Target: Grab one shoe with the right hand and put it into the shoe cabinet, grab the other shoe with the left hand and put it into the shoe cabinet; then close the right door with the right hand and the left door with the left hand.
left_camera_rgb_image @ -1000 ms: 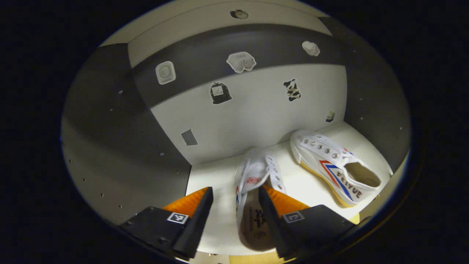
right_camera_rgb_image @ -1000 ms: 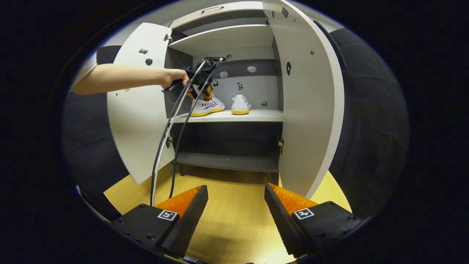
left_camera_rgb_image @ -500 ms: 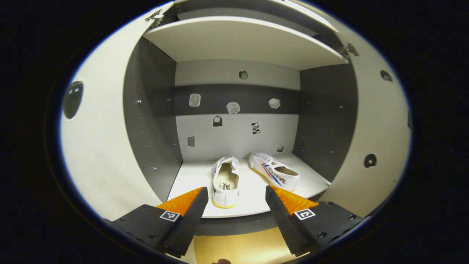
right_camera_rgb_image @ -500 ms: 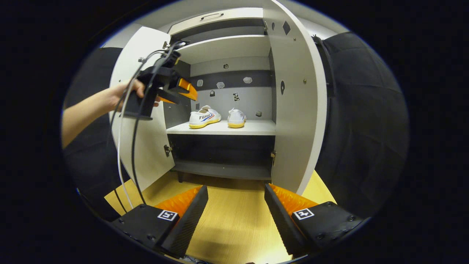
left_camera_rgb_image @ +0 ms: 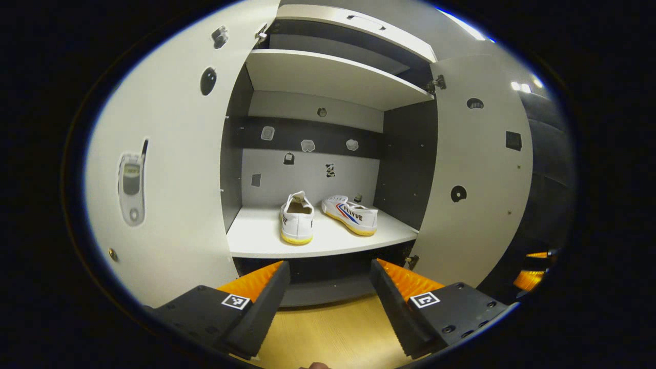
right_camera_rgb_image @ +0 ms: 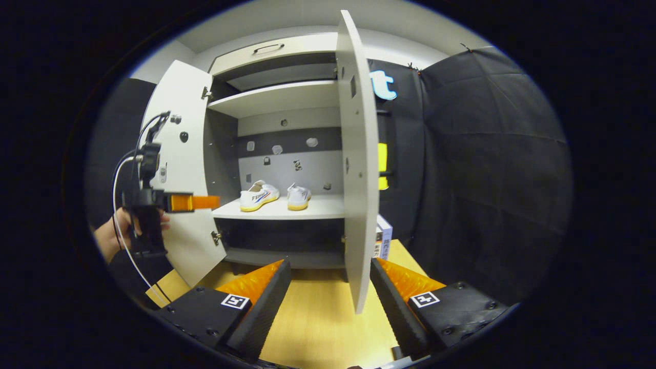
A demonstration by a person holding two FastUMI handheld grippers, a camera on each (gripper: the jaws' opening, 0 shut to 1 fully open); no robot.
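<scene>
My left gripper [left_camera_rgb_image: 328, 302] hangs spread and empty over the wooden floor [left_camera_rgb_image: 333, 338], well short of the cabinet. My right gripper [right_camera_rgb_image: 330, 302] is spread too, the right door [right_camera_rgb_image: 356, 169] edge-on between its fingers, seemingly untouched. Farther off, both doors stand open. On the middle shelf [left_camera_rgb_image: 318, 241] one shoe [left_camera_rgb_image: 296, 218] sits heel toward me, the other shoe [left_camera_rgb_image: 351, 215] just beside it.

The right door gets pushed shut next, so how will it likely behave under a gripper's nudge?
The right door looks like a thin, flat, rigid panel, so it should swing rather than flex. Hinges at its inner edge suggest an easy arc. The right gripper is open beside its lower edge; a smooth face might let the fingers slide.
</scene>
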